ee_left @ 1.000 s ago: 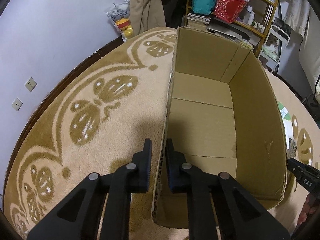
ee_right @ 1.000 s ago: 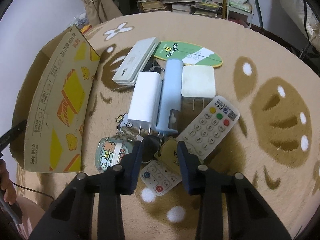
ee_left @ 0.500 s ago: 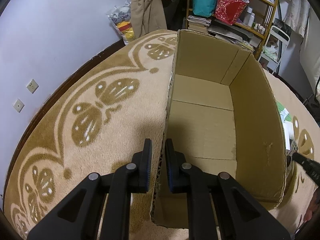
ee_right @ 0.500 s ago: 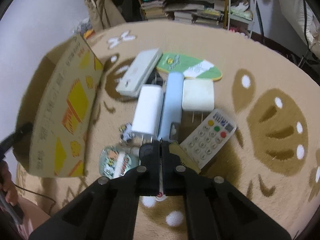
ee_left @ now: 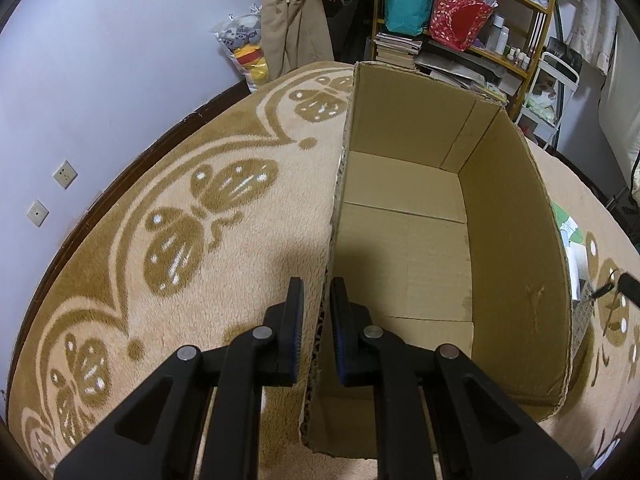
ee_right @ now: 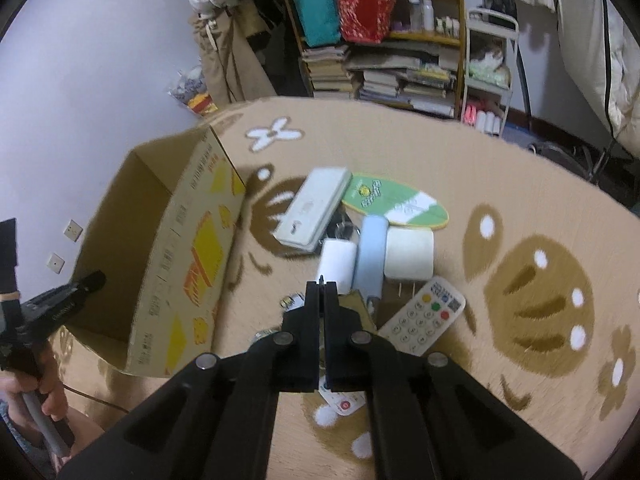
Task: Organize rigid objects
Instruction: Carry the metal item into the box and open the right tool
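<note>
An open cardboard box (ee_left: pixel 404 248) stands on the carpet; it also shows in the right wrist view (ee_right: pixel 188 248). My left gripper (ee_left: pixel 317 300) is shut on the box's left wall. My right gripper (ee_right: pixel 321 292) is shut on a small thin item, of which only a tip shows between the pads, and is raised above a pile. The pile holds a white charger (ee_right: pixel 338 266), a light blue cylinder (ee_right: pixel 370 256), a cream adapter (ee_right: pixel 409 258), a white remote (ee_right: pixel 424 316), a white case (ee_right: pixel 314 212) and a green fan (ee_right: pixel 396 200).
A small remote with red buttons (ee_right: pixel 344 398) lies under my right gripper. Shelves with books and bags (ee_right: pixel 380 40) stand at the back. A wall with sockets (ee_left: pixel 64 174) lies to the left. The patterned carpet (ee_right: pixel 520 280) extends to the right.
My right gripper closed on a small item from the pile and rose away from it. The left gripper kept its hold on the box wall.
</note>
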{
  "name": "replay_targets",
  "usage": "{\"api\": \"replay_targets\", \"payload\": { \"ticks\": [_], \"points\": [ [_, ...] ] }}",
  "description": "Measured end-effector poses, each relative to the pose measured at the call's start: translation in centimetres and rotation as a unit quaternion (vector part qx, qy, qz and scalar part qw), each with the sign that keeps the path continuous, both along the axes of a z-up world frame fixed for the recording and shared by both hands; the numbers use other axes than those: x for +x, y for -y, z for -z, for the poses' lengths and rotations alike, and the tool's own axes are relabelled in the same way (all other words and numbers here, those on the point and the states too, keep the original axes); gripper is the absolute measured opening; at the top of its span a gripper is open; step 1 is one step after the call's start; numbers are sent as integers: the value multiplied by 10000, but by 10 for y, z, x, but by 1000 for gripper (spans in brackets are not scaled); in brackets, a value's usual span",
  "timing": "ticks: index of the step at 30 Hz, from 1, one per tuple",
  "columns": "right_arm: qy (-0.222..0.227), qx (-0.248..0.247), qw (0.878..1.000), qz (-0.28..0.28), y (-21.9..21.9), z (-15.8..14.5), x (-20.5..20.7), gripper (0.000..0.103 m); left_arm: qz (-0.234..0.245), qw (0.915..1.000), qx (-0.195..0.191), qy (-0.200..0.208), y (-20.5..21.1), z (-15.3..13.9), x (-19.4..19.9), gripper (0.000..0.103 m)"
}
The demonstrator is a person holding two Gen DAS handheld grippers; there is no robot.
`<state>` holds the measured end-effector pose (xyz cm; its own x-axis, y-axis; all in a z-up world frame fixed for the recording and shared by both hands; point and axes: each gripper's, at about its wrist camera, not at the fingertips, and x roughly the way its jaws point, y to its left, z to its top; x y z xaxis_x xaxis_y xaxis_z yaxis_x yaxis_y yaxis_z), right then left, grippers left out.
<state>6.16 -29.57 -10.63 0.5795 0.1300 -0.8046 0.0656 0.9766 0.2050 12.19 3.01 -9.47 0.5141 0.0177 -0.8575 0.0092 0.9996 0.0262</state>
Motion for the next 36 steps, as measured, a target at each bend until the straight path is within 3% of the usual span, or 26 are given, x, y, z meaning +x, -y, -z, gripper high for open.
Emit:
{"api": "replay_targets", "payload": {
  "ticks": [11,18,23,29,36],
  "points": [
    [525,-153,9981,-271,-21,-45,0,3,47,9999,76,85,2,0,-3,12],
    [908,362,9942,-442,-44,-79,7,3,50,9999,64,90,2,0,-4,12],
    [1083,439,9903,-750,-77,-94,18,3,53,9999,29,104,0,0,-7,12],
    [1056,340,9874,-1132,-113,-95,29,3,36,9999,-27,150,-1,-1,-9,12],
    [763,219,9877,-1347,-137,-74,33,3,47,9998,-94,193,-4,-2,-8,12]
  ]
}}
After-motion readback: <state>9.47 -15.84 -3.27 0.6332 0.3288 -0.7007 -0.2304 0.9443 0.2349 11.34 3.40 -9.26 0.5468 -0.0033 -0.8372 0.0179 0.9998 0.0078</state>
